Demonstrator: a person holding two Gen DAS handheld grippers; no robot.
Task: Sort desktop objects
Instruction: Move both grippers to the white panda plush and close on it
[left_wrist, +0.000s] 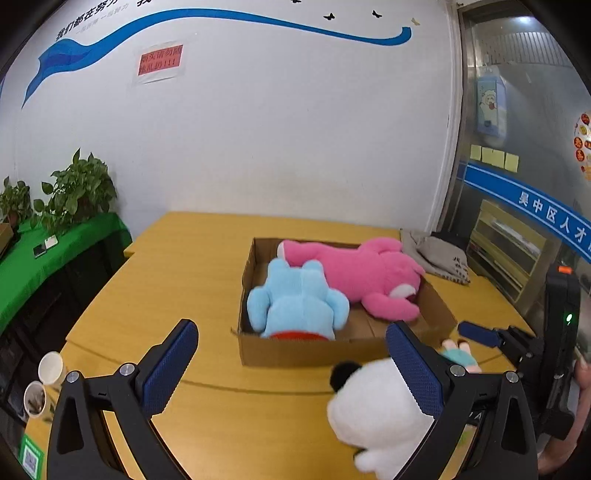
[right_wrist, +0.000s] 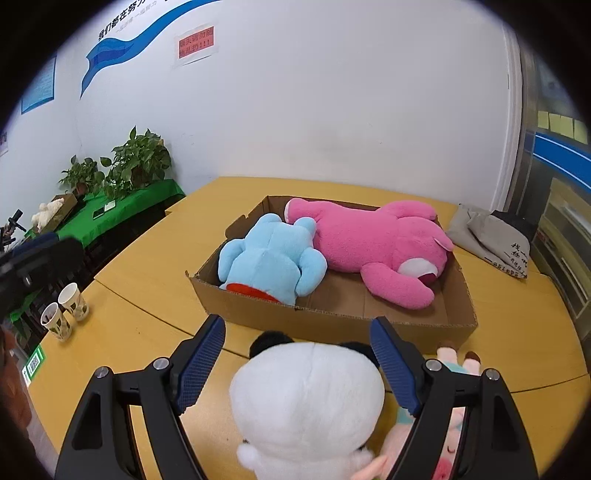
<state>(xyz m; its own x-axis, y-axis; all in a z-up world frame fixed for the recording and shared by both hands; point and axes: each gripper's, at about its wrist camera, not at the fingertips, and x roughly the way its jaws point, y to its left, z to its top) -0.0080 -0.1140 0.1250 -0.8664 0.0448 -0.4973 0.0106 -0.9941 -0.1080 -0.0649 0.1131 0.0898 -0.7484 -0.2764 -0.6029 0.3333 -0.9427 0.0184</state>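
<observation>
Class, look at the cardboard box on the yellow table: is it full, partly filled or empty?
Partly filled. The cardboard box holds a blue plush toy and a pink plush toy, with bare cardboard floor showing at the near right.

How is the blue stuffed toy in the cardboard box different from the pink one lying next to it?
The blue plush is light blue and clearly smaller; the pink plush is bright pink and fills most of the box's length. The blue plush shows a red patch at its near end, while the pink plush shows a white patch on its head. The blue plush sits in the box's left part, the pink plush right of it. Both are soft toys, touching each other inside the cardboard box.
</observation>
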